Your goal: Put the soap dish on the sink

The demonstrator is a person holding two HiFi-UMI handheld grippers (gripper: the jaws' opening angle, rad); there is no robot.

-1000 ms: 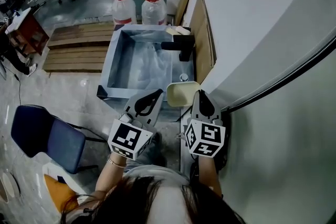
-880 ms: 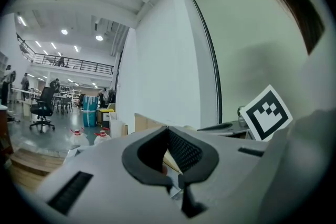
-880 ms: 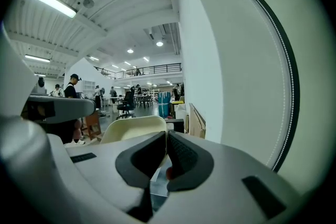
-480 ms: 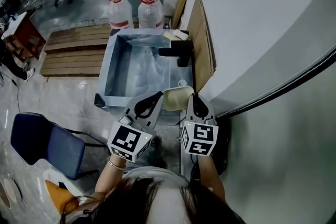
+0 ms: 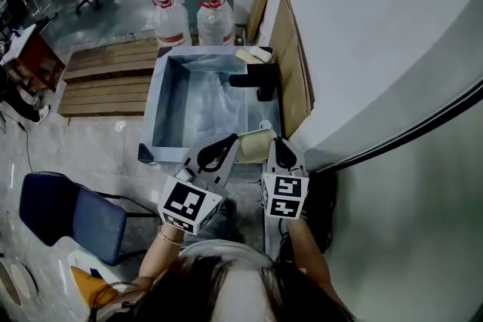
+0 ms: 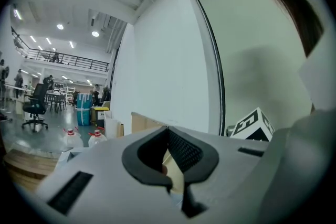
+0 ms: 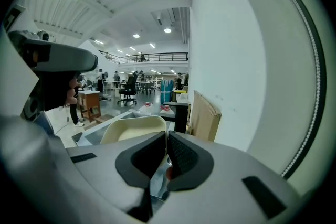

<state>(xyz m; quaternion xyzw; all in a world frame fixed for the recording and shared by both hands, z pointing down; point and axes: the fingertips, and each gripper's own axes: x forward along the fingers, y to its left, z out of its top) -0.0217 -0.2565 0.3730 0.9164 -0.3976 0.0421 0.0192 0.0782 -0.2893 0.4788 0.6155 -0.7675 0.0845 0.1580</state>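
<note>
The cream soap dish [image 5: 255,145] hangs tilted over the near right corner of the steel sink [image 5: 160,98]. My right gripper [image 5: 280,144] is shut on the dish's right rim; in the right gripper view the dish [image 7: 128,131] spreads out to the left of the closed jaws [image 7: 167,135]. My left gripper [image 5: 227,143] sits close to the dish's left side with its jaws shut [image 6: 168,129]. A sliver of the cream dish [image 6: 175,173] shows just behind them. Whether the left jaws touch the dish is not clear.
A black faucet [image 5: 256,78] reaches over the sink from the right. A cardboard panel [image 5: 290,64] leans on the white wall. Two water bottles [image 5: 164,19] stand beyond the sink, a wooden pallet [image 5: 98,79] lies to its left, and a blue chair [image 5: 72,211] stands near left.
The dish has tipped up and shifted left toward my left gripper. Both grippers have drawn closer together and slightly back toward me.
</note>
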